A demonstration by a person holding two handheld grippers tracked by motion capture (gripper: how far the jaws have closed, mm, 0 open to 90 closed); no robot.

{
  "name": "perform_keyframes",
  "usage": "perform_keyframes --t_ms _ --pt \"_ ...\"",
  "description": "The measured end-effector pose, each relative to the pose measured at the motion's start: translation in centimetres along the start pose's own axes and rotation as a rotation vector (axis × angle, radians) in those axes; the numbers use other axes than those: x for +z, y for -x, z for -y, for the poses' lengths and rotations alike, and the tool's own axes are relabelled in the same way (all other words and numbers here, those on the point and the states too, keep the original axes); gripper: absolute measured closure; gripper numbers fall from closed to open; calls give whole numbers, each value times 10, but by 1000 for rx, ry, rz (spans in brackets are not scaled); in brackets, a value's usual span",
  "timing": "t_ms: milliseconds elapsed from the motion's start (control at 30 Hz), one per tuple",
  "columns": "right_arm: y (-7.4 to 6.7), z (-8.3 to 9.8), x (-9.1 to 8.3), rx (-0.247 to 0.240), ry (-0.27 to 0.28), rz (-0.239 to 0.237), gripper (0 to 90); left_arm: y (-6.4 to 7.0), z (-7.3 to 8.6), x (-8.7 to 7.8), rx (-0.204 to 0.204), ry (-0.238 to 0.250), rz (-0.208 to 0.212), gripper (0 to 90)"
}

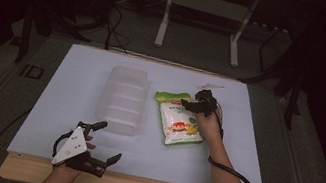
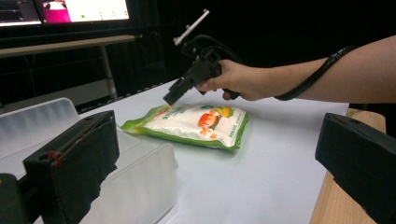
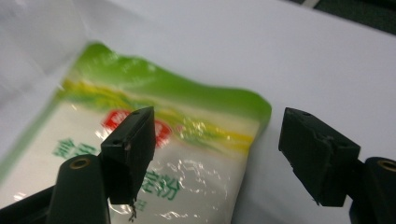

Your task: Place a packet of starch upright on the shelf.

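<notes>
Right tool (image 1: 188, 103) spread, angled down over green-topped end of food pouch (image 1: 178, 119), nothing pinched yet; jaws set to straddle its edge, likely for a pickup. Pouch flat near surface (image 1: 62, 104) centre, just beside clear plastic tray (image 1: 124, 99). Left tool (image 1: 109, 140) spread, idle at near edge.

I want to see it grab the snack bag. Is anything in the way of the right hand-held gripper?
Nothing visible is. The right hand-held gripper is open just above the bag, near its green top edge, with only bare table around it.
</notes>
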State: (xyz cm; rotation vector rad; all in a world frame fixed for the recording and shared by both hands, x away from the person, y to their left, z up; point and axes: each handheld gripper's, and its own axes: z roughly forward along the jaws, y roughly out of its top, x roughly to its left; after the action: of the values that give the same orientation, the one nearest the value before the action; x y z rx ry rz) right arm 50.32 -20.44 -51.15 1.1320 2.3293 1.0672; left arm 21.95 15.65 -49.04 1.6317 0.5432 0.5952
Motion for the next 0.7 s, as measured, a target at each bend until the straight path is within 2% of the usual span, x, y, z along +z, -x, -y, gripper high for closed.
perform_keyframes --t_ms 100,200,333,367,400,433,467,500,567,700 --pt "-1 2 4 -5 -20 0 270 -1 0 0 -5 3 -8 0" --pt "0 4 8 14 -19 -4 265 -1 0 -1 -7 4 -11 0" --pt "3 5 12 43 -48 -16 258 -1 1 0 -9 -1 -7 0" --pt "8 7 14 106 -61 -57 257 -1 2 1 -7 -7 -6 0" --pt "8 7 14 106 -61 -57 257 -1 2 1 -7 -7 -6 0" --pt "10 9 16 125 -71 -77 258 -2 2 2 -9 -9 -3 0" --pt "10 9 16 125 -71 -77 258 -2 2 2 -9 -9 -3 0" --pt "6 7 16 70 -75 -63 301 -1 2 2 -5 -9 -2 0" --pt "2 6 17 52 -94 -66 312 -1 1 2 -4 -10 -2 0" --pt "2 5 19 78 -112 -83 331 -1 1 2 -5 -11 1 0"
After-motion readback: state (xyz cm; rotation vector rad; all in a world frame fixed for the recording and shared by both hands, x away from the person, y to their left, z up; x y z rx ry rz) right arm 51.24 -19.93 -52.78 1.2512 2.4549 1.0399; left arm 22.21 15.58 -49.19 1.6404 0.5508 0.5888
